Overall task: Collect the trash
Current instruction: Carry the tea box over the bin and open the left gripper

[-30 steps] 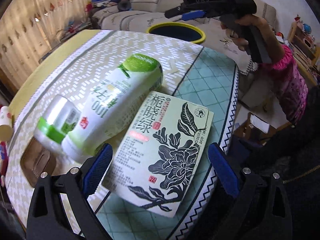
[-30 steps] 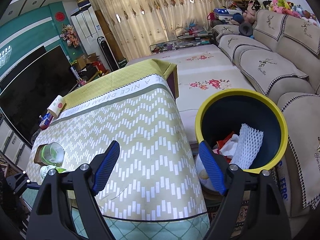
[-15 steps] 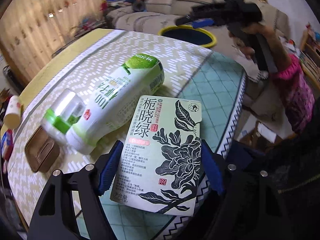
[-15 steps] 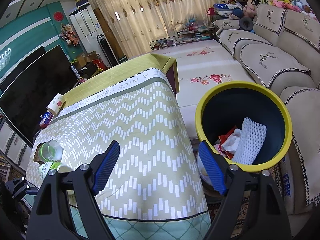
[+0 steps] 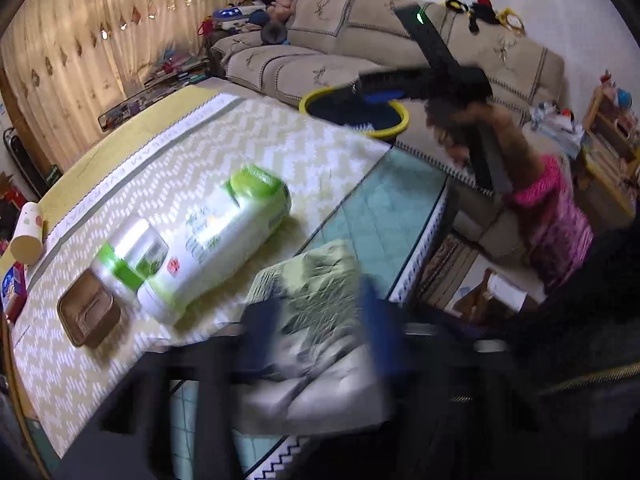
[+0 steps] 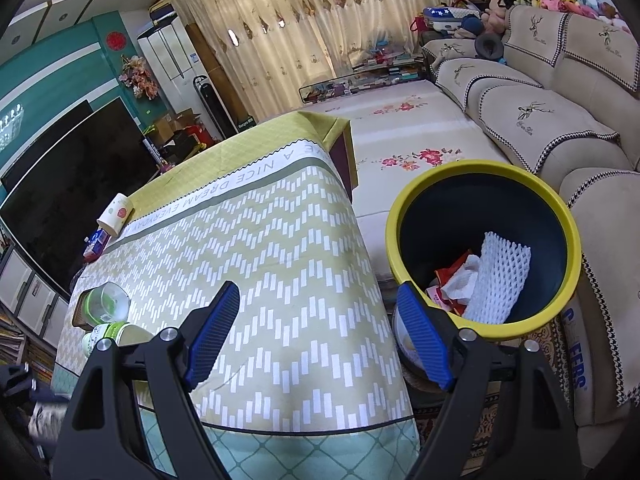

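Observation:
In the left wrist view my left gripper [image 5: 320, 328] is shut on a flat cream box printed with a black flower [image 5: 316, 280], crumpling it; the picture is blurred by motion. A large white and green bottle [image 5: 224, 240] lies on its side on the table beside a small green-banded jar [image 5: 128, 256]. My right gripper [image 6: 316, 344] is open and empty, held over the table's far edge next to a yellow-rimmed dark bin [image 6: 484, 240] that holds white foam netting [image 6: 500, 280] and red and white wrappers.
A brown lid [image 5: 88, 316], a paper cup [image 5: 26, 232] and a small blue pack [image 5: 10, 292] lie at the table's left side. A beige sofa [image 6: 540, 112] stands behind the bin. The table [image 6: 280, 260] carries a yellow-green zigzag cloth.
My left gripper has closed on the flower-printed box and squeezed it; the view has lifted and blurred. My right gripper has stayed open by the bin, shifting only slightly.

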Action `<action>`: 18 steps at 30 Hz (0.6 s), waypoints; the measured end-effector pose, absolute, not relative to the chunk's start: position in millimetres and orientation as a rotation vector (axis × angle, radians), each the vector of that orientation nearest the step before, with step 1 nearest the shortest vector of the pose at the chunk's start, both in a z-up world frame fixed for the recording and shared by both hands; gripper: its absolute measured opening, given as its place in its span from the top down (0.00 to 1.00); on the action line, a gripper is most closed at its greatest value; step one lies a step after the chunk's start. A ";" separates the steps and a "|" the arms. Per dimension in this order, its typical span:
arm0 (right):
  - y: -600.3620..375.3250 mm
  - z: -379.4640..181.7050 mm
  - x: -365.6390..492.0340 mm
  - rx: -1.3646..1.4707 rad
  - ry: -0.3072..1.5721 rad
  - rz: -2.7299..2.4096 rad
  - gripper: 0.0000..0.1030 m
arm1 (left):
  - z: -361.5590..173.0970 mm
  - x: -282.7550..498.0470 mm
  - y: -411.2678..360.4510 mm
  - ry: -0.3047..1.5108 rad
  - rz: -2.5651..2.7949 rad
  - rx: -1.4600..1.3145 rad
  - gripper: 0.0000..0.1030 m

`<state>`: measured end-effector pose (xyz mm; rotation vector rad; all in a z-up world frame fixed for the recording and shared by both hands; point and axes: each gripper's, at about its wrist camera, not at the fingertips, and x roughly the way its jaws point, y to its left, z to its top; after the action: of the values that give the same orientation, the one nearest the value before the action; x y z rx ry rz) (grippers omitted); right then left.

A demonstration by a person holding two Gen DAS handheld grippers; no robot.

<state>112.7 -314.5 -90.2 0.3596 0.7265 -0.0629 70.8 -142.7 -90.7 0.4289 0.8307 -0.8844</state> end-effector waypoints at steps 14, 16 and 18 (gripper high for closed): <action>-316.8 -100.3 115.5 0.380 0.750 -0.051 0.25 | -105.9 85.5 -139.1 1.005 -0.810 0.422 0.18; -316.8 -101.0 116.9 0.385 0.750 -0.047 0.25 | -109.4 80.2 -140.4 1.014 -0.784 0.458 0.15; -315.5 -101.2 117.1 0.385 0.749 -0.043 0.25 | -117.0 77.5 -144.4 1.033 -0.779 0.493 0.15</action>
<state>117.1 -315.5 -101.2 0.3852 0.7492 -0.0431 77.5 -144.4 -117.0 0.4931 1.0329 -0.7788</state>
